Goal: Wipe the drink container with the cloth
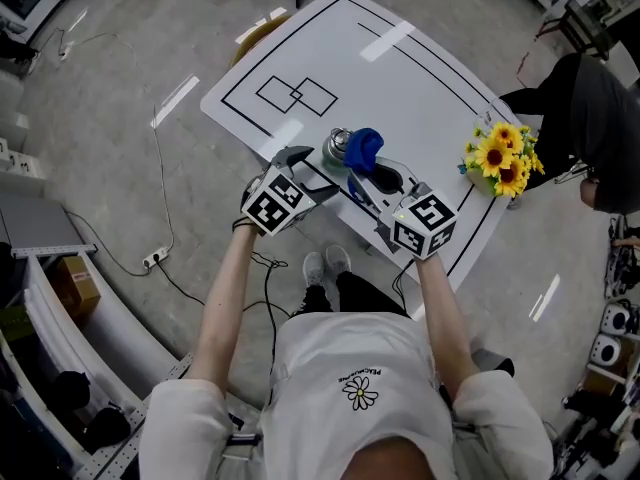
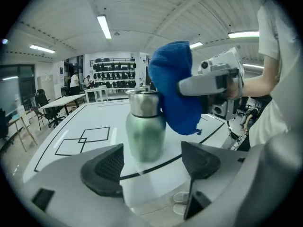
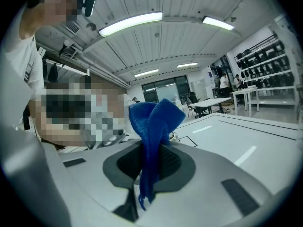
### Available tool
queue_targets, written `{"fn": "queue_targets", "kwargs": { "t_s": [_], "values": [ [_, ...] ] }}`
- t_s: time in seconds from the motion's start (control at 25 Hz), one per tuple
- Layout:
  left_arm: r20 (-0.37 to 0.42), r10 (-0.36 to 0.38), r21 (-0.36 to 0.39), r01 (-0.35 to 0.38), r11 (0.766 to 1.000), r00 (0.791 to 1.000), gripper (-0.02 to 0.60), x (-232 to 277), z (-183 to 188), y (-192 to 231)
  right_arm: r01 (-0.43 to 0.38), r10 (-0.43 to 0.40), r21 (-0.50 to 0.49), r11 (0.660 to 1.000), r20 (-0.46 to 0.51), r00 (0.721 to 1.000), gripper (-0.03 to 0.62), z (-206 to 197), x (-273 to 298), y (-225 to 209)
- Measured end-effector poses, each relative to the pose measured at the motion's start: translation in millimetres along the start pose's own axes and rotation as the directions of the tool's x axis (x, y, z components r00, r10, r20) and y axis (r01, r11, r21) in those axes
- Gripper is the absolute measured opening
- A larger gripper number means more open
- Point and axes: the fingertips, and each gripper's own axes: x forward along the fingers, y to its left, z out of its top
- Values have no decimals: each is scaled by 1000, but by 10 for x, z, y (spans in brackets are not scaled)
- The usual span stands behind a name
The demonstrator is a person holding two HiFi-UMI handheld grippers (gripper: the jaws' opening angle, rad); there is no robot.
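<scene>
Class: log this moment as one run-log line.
left gripper open, short of bottle | right gripper shut on blue cloth | cloth beside bottle top | bottle upright on table

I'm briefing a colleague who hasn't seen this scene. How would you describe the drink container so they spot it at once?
On the white table with black lines, look to its near edge. A small bottle stands upright there, the right gripper holding a blue cloth at its top. Unlike the sunflowers further right, it is bare silvery metal.
</scene>
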Motion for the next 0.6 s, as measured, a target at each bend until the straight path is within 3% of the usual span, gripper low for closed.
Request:
{"fn": "queue_targets", "kwargs": {
  "t_s": [0.32,0.6],
  "values": [
    [-67,-75,28,77,997,995,368,396,15,153,-13,13,-8,1000,-5,1000,43,10,-5,-6],
    [-70,-73,3,73,997,995,368,307,-61,67,24,-24,0,1000,6,1000,43,27,27,-110]
  ]
}}
